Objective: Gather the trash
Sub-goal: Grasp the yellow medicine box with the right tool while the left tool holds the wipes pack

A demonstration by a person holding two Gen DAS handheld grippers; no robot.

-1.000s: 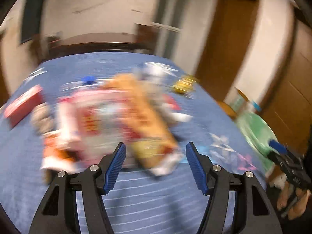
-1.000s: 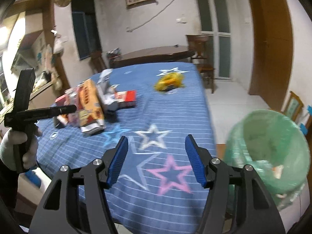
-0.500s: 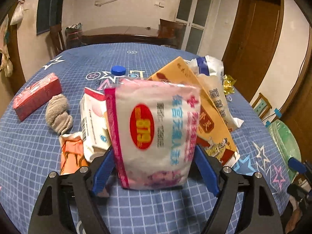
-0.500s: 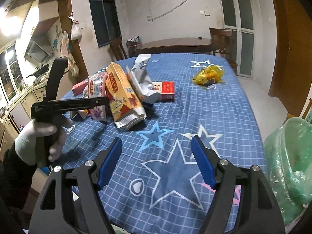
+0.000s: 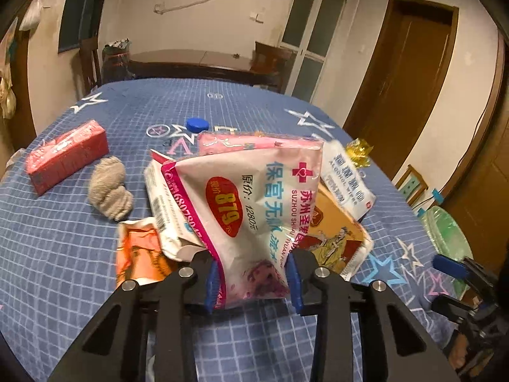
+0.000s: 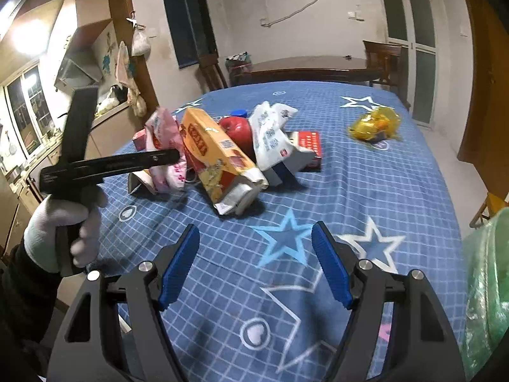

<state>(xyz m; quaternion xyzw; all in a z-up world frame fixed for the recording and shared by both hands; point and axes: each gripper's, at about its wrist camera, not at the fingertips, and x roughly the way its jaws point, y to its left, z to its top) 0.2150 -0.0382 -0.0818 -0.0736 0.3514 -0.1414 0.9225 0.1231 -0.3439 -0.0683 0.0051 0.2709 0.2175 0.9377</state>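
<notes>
Left wrist view: looking forward over the left gripper (image 5: pixel 253 281), close against the trash pile (image 5: pixel 254 197). Right wrist view: facing the same pile (image 6: pixel 219 149) from farther back, across the table (image 6: pixel 366 191).

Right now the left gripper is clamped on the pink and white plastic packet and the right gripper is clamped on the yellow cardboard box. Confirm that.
Only half right. The left gripper is shut on the pink and white plastic packet. The right gripper holds nothing: in the right wrist view its jaws stand open over the blue star-patterned tablecloth, and the yellow cardboard box lies in the pile ahead.
</notes>
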